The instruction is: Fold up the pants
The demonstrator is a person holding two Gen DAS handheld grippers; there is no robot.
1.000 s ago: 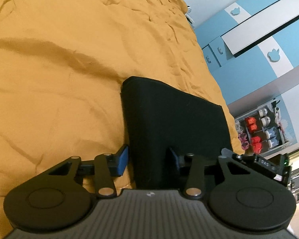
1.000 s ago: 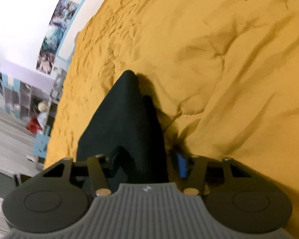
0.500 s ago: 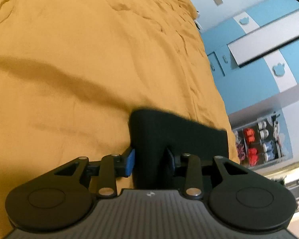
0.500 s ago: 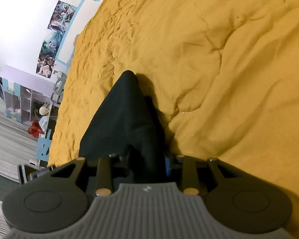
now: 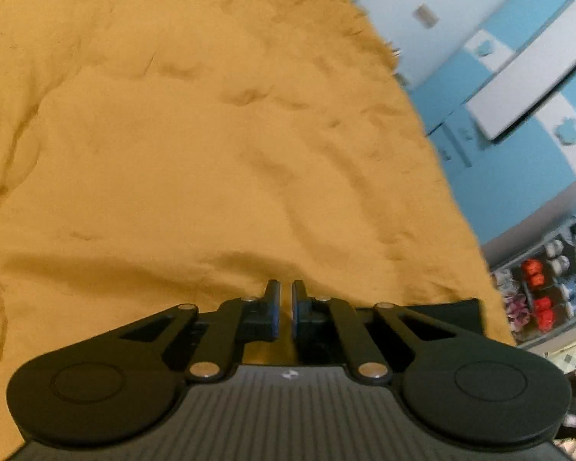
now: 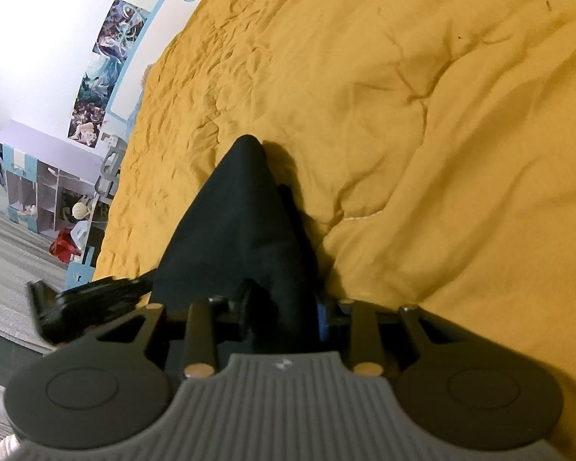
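The black pants (image 6: 242, 223) lie folded on the mustard-yellow bedspread (image 6: 422, 115). My right gripper (image 6: 284, 315) is shut on their near edge, and the cloth rises to a peak ahead of it. In the left wrist view only a dark strip of the pants (image 5: 441, 311) shows behind the right finger. My left gripper (image 5: 284, 307) is shut with nothing between its pads, over the bedspread (image 5: 172, 153). The left gripper (image 6: 84, 299) also shows as a dark blurred shape at the left of the right wrist view.
The bed edge runs along the right in the left wrist view, with a blue and white wardrobe (image 5: 518, 96) and a toy shelf (image 5: 545, 292) beyond. In the right wrist view a shelf unit (image 6: 42, 188) and posters (image 6: 107, 69) stand past the left bed edge.
My left gripper has let go of the pants, shut empty and swung away over the bedspread. My right gripper has closed on the pants' edge and still holds it.
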